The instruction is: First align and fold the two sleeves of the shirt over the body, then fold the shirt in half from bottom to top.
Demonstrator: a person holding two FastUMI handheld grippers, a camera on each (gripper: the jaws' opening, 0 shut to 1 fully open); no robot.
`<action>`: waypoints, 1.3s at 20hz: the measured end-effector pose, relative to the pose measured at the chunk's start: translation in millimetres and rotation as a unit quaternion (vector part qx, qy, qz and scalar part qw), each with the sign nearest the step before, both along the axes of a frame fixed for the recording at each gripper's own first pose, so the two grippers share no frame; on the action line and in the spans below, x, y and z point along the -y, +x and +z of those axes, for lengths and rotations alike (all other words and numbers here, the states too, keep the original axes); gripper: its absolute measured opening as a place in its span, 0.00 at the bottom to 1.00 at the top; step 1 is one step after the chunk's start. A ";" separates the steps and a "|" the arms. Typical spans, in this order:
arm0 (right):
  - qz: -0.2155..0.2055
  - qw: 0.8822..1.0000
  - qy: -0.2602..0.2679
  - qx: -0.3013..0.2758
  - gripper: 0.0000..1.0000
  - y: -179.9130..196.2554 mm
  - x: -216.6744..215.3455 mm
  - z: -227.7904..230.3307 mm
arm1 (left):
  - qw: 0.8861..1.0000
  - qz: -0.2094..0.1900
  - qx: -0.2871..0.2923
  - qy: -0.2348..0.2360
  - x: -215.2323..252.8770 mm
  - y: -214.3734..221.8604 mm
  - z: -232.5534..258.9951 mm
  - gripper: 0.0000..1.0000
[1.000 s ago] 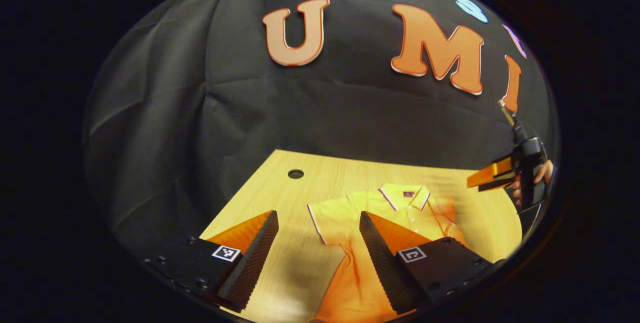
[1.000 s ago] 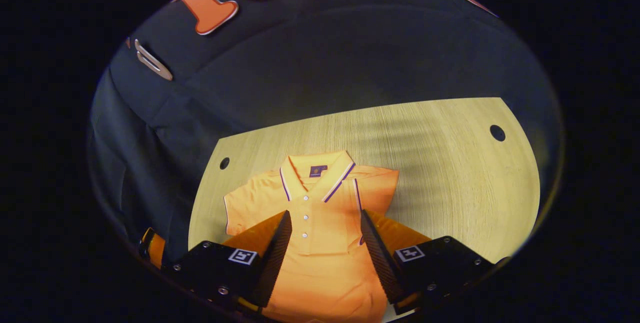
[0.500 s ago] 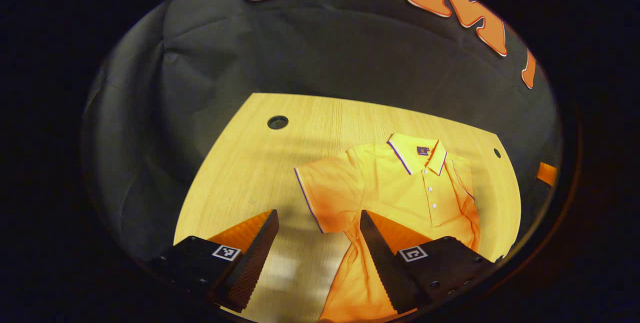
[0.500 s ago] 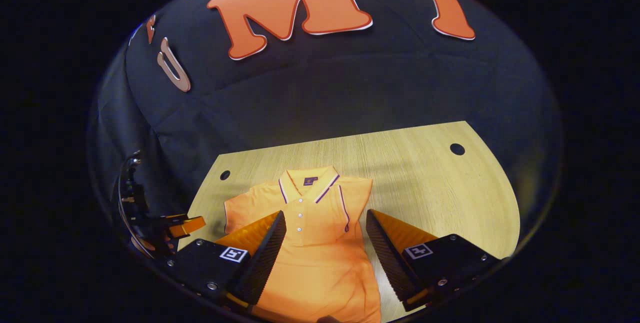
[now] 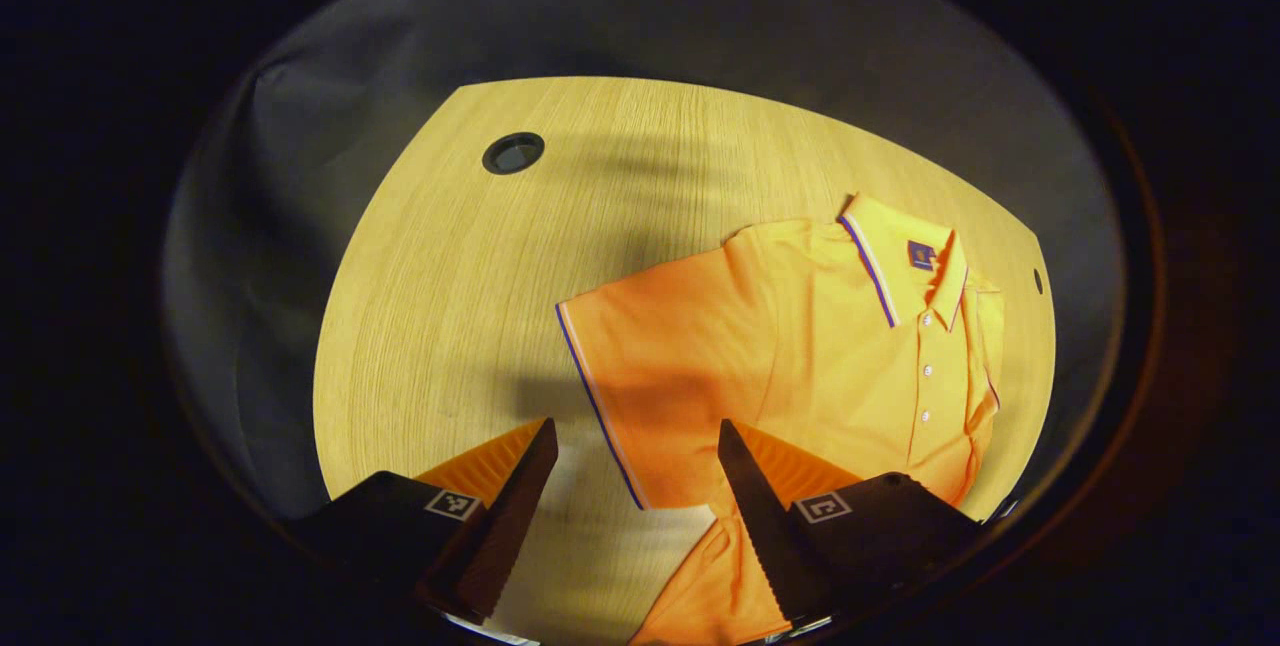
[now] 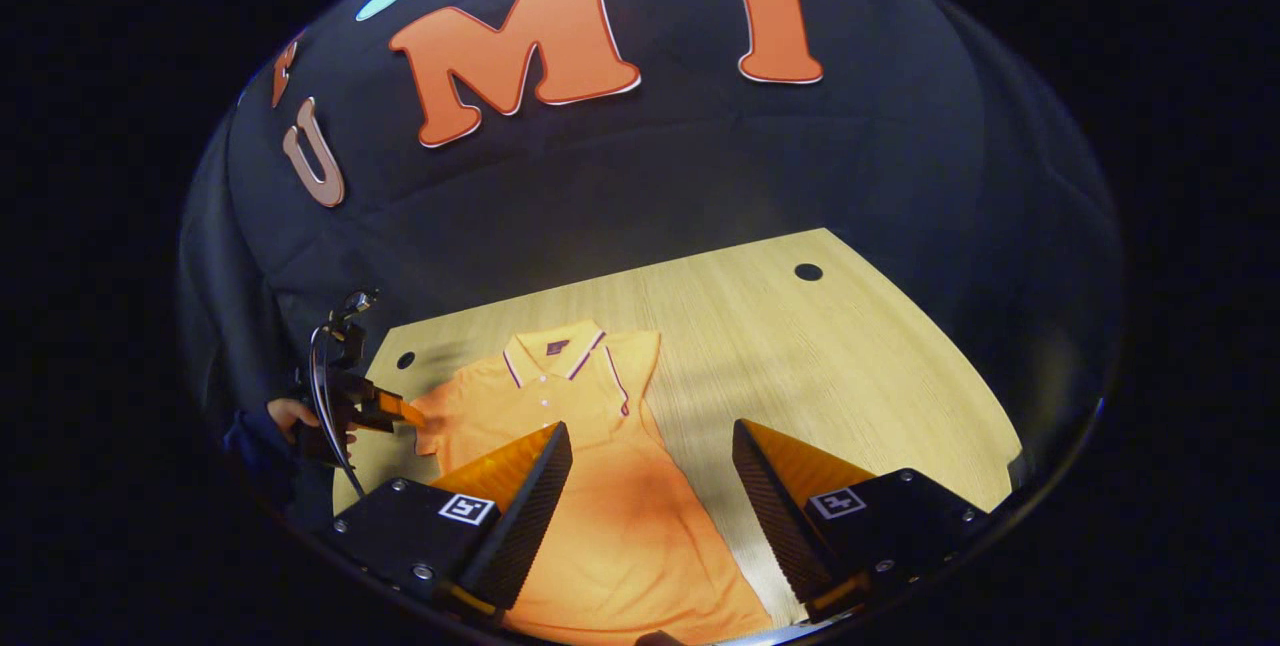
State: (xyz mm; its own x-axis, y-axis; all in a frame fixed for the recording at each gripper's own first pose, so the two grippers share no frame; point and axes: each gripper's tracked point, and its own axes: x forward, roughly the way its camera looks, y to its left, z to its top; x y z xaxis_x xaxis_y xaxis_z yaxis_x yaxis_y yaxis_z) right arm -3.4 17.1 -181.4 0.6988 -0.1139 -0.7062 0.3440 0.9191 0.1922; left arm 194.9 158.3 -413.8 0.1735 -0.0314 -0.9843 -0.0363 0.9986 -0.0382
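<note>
Since the earlier frames, the left gripper (image 5: 632, 446) has descended toward the table (image 5: 450, 256) and now hangs above the outspread left sleeve (image 5: 650, 376), with its fingers released and the trimmed cuff edge between them. In the right gripper view, a hand (image 6: 290, 416) holds that gripper at the table's left edge, just beside the sleeve. The orange shirt (image 6: 610, 486) lies flat, front up, collar (image 6: 555, 351) toward the table's far edge. Its right sleeve is already folded over the body. The right gripper (image 6: 650, 446) has drawn back; it hangs above the shirt's lower body, fingers spread and holding nothing.
</note>
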 end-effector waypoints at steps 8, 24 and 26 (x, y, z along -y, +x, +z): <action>-0.012 1.000 -0.024 -0.011 0.98 -40.2 12.1 -2.7 | 0.998 0.017 -0.060 0.019 0.0 10.5 -28.4 0.96; -0.029 0.999 0.005 -0.013 0.98 -57.9 23.8 -12.1 | 0.988 -0.101 0.099 -0.058 62.5 46.1 42.8 0.12; -0.027 1.000 0.006 -0.011 0.99 -56.9 23.8 -9.8 | 0.984 -0.130 0.110 -0.057 81.2 46.6 54.8 0.12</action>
State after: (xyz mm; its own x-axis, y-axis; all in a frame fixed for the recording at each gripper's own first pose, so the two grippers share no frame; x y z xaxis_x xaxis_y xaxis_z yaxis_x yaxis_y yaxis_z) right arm -60.3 -6.6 -191.2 0.6754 -0.1426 -0.7235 0.3978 0.8966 0.1946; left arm 241.5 77.2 -359.0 0.3541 -0.2114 -0.9110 0.2415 0.9617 -0.1293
